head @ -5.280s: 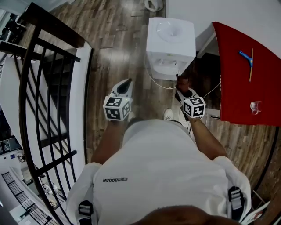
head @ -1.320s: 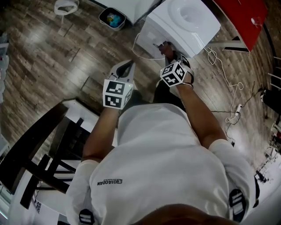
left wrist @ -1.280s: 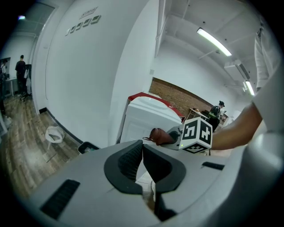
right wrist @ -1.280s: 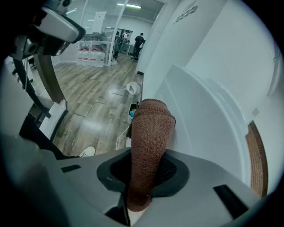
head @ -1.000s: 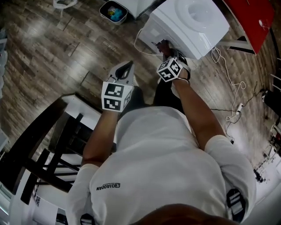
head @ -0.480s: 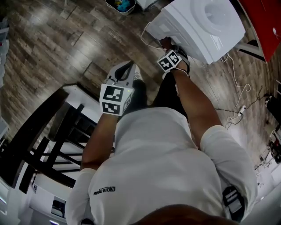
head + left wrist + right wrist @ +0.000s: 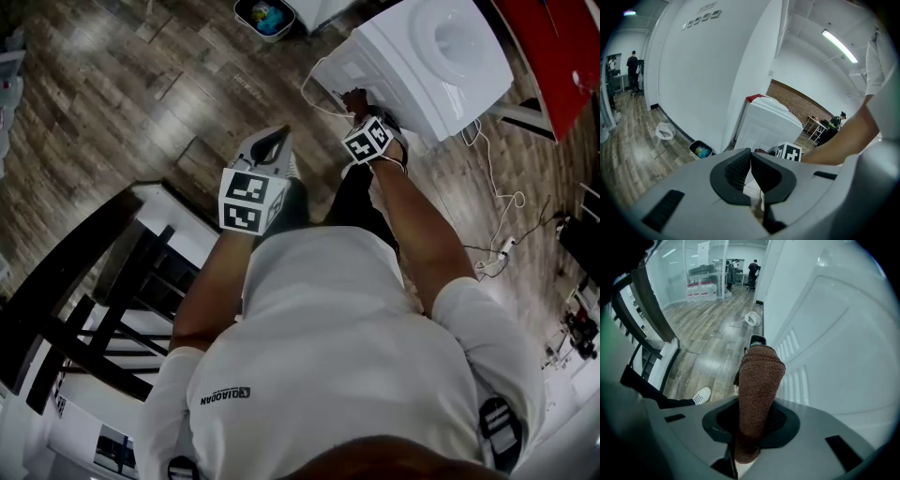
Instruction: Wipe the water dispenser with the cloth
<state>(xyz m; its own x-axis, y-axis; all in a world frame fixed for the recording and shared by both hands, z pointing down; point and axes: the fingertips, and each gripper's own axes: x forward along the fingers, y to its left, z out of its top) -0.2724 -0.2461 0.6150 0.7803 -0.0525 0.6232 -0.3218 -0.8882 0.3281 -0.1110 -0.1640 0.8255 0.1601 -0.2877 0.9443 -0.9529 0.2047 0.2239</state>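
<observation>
The white water dispenser (image 7: 431, 56) stands at the upper right of the head view. My right gripper (image 7: 361, 111) is shut on a brown cloth (image 7: 354, 97) held at the dispenser's lower side. In the right gripper view the cloth (image 7: 758, 380) sticks up from between the jaws of the gripper (image 7: 757, 420), close beside the dispenser's vented panel (image 7: 834, 333); whether they touch I cannot tell. My left gripper (image 7: 272, 142) hangs to the left over the floor, apart from the dispenser. Its jaws (image 7: 751, 161) are shut with nothing in them, and the dispenser (image 7: 766, 124) shows beyond them.
A black stair railing (image 7: 84, 309) runs along the lower left. A small bin (image 7: 265, 16) sits on the floor by the wall, and a white cable (image 7: 497, 187) trails right of the dispenser. A red table (image 7: 553, 47) fills the top right corner.
The person has walked round from the dispenser's front to its side. Over the last second the right gripper with the cloth has stayed at the dispenser's side, shifting slightly. The left gripper hardly moved.
</observation>
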